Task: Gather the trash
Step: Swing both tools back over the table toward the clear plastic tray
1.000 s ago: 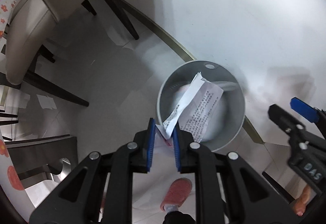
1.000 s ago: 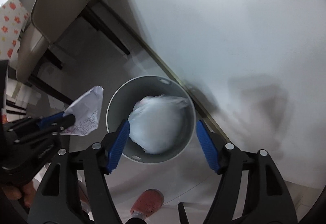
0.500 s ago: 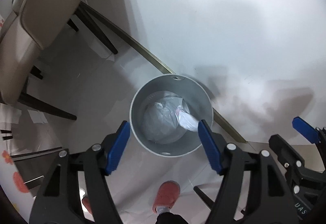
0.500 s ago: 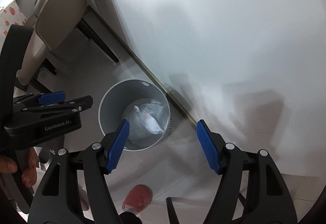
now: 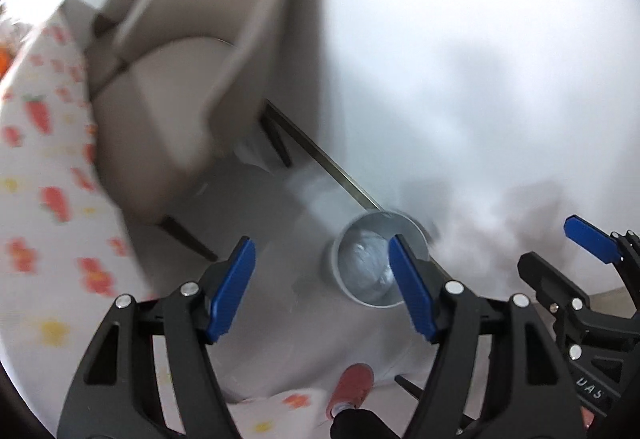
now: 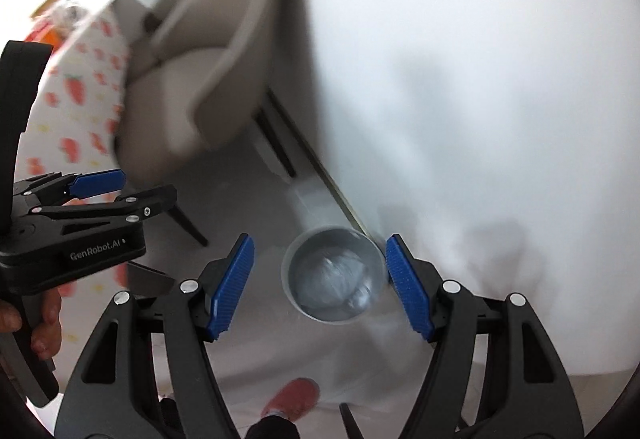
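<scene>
Left gripper (image 5: 322, 289) released, nothing between blue pads, grey bin (image 5: 378, 263) holding trash on pale floor (image 5: 256, 207) by white wall (image 5: 460, 59), beige chair (image 5: 180, 87) behind; right gripper (image 6: 320, 287) likewise spread and empty above bin, floral cloth (image 6: 80, 91) at left.

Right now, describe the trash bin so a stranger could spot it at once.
Find the beige chair by the white wall. On the floor beyond its dark legs, against the wall's base strip, stands the bin: a round grey open-topped can lined with a crinkled clear bag.
</scene>
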